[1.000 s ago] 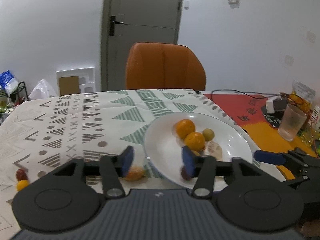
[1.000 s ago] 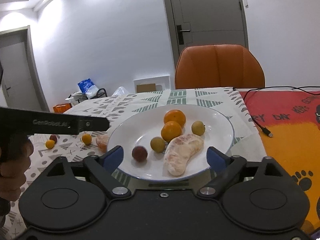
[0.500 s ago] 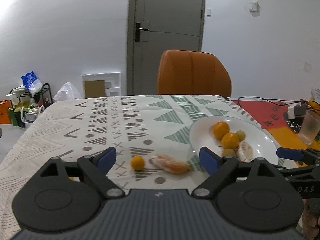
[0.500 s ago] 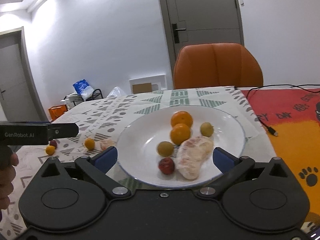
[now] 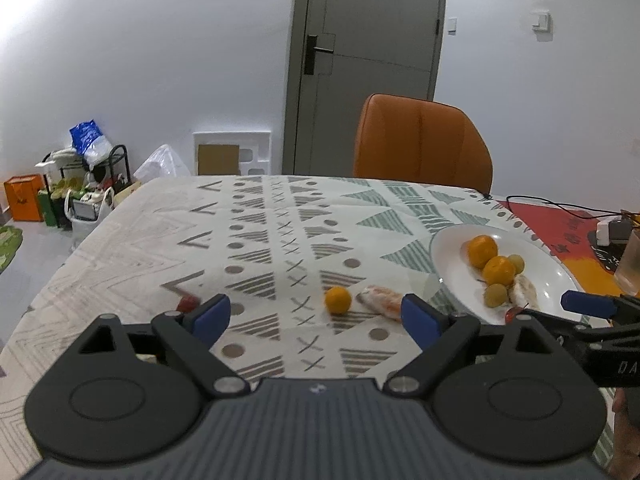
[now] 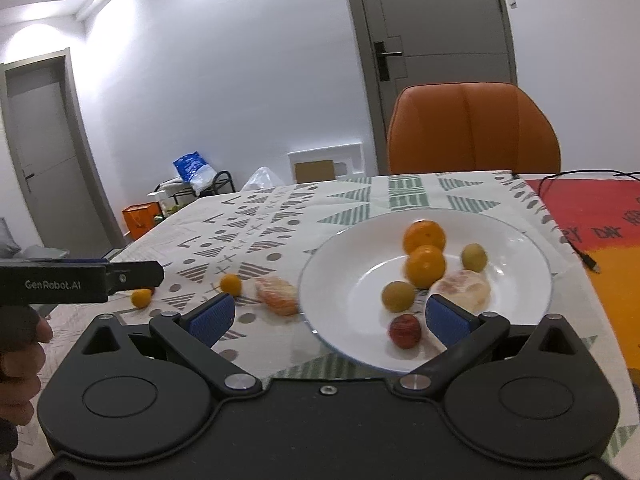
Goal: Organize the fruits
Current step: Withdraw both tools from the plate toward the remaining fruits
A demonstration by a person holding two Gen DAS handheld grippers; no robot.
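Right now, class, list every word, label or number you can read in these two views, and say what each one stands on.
"GenRobot.AI": white letters on the side of the left gripper, seen from the right wrist.
"DA": cut-off letters on the side of the right gripper, seen from the left wrist.
Black lettering on the red and orange mat: partly out of frame, too blurred to read.
Orange box on the floor: mark too small to read.

Open cloth on the far left, clutter near the plate

The worktop (image 5: 256, 216) lies bare toward its far left; nearer, a small orange (image 5: 338, 300) and peeled segment (image 5: 380, 306) sit just beside the white plate (image 6: 516, 240), with the orange chair (image 6: 472, 128) beyond.
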